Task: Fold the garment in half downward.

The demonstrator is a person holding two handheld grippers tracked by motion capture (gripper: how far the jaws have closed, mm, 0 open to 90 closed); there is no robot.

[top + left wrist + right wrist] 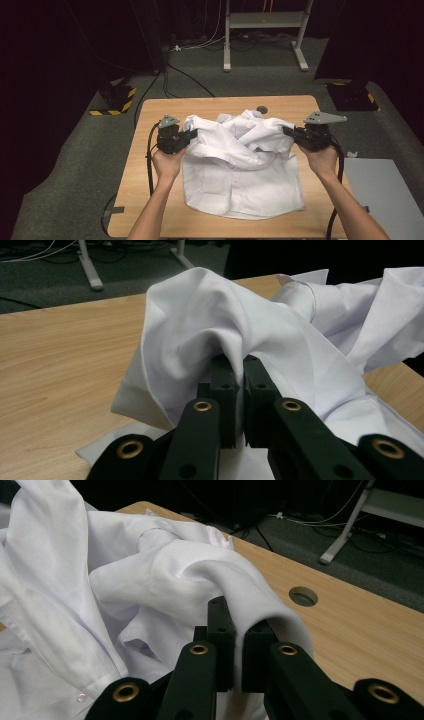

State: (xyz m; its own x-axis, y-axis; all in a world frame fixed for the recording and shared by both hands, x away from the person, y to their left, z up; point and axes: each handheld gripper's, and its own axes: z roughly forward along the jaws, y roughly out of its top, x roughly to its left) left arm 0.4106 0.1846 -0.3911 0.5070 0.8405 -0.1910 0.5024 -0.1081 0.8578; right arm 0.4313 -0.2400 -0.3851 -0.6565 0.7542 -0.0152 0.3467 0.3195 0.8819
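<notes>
On the bench [150,165], seen from the high view, you have the white shirt [240,175] lying across the middle, its lower half spread flat toward you and its upper half bunched and lifted. Your left gripper [187,136] pinches the cloth at the shirt's left edge and your right gripper [289,132] pinches it at the right edge, both just above the wood. By the look of it you are partway into a fold or a spread: both grasps are made, the top part is raised, but nothing is laid over or smoothed yet, so the main move is still ahead. A small round hole [261,109] sits in the bench just beyond the shirt.

In the left gripper view, your jaws are clenched on a fold of the shirt [210,325], the cloth draping over and past the tips. Which part of the garment you hold there, sleeve or shoulder, is hard to tell.

In the right gripper view, the jaws are likewise clamped on a fold of the shirt [220,580]; a button [81,697] shows on the placket at lower left. The collar is lost among the folds, and the cloth hides the jaw tips.
</notes>
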